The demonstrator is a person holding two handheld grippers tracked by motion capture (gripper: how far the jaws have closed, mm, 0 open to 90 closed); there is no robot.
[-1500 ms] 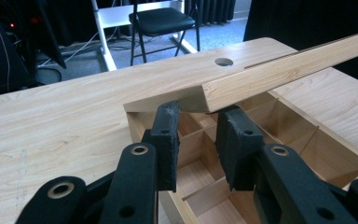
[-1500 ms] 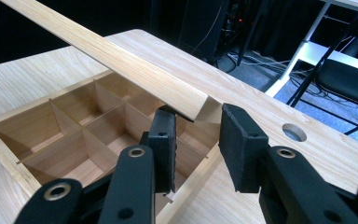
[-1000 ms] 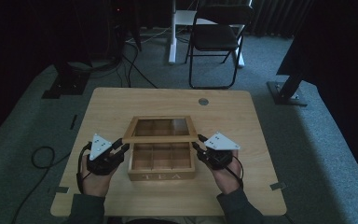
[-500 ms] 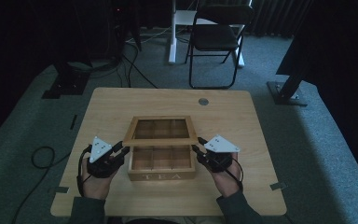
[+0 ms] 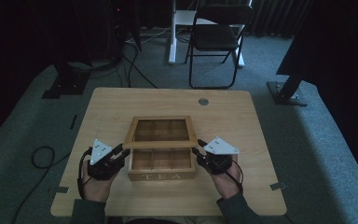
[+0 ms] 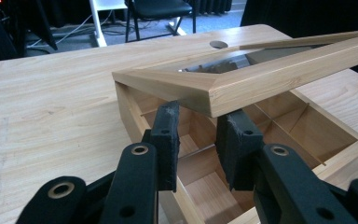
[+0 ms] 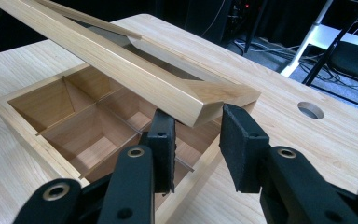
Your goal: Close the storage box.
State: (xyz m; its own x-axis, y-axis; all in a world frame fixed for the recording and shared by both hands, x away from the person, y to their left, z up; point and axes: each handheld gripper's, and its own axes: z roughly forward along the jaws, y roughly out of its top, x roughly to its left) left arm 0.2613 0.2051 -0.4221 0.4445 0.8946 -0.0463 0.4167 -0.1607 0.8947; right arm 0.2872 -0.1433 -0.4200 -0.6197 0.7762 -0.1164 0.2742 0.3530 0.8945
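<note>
The wooden box [image 5: 162, 164] on the counter [image 5: 242, 121] reads "TEA". Its lid [image 5: 161, 132] is raised higher than before, both corners resting on the spread left claw [image 5: 122, 152] and right claw [image 5: 199, 148].

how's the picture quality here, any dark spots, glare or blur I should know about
High view: dim and soft, room black around the pale wooden table. Left gripper view: bright, sharp on the raised glass-paned wooden lid, whose pane reflects; near black tongs slightly soft. Right gripper view: even light in the compartmented wooden tea box, background chair blurred.
</note>
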